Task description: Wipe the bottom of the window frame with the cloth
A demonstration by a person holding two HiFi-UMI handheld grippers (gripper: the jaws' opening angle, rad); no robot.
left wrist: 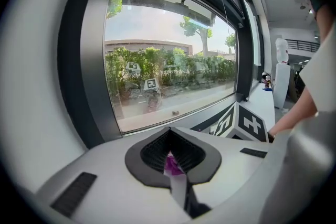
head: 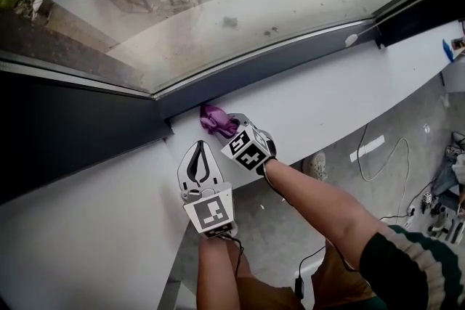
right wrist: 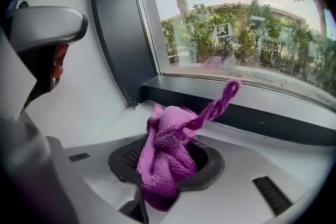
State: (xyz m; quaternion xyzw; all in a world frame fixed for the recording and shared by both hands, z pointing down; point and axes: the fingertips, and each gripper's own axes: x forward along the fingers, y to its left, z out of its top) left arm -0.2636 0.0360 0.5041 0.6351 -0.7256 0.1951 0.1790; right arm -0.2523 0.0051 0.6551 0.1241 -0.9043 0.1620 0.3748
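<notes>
**Purple cloth pinched at the corner of the frame**

At the left of the head view, a broad dark panel (head: 65,131) walls that side off, leaving no room to move towards 9 o'clock. The left gripper (head: 197,155) lies on the white window ledge (head: 327,102) and points to 12 o'clock. Its fingers are pressed together at the tips and grip nothing; in the left gripper view a sliver of purple shows through the hollow between the pads.

At about 1 o'clock from it, the crumpled purple knitted cloth (head: 215,119) sits against the dark bottom bar of the window frame (head: 280,60), right where the bar meets the panel. The right gripper (head: 232,128) has its fingers pinching the cloth, and a loose tail sticks up towards the glass (head: 218,3).

From there the bar and the ledge run on bare towards 2 o'clock. The ledge's front edge drops to the grey floor (head: 378,181).

The left forearm (head: 216,274) rises almost straight from 6 o'clock. The right forearm (head: 320,203) reaches in from 4 o'clock, with a dark green, cream-striped sleeve (head: 407,265) at the elbow.
</notes>
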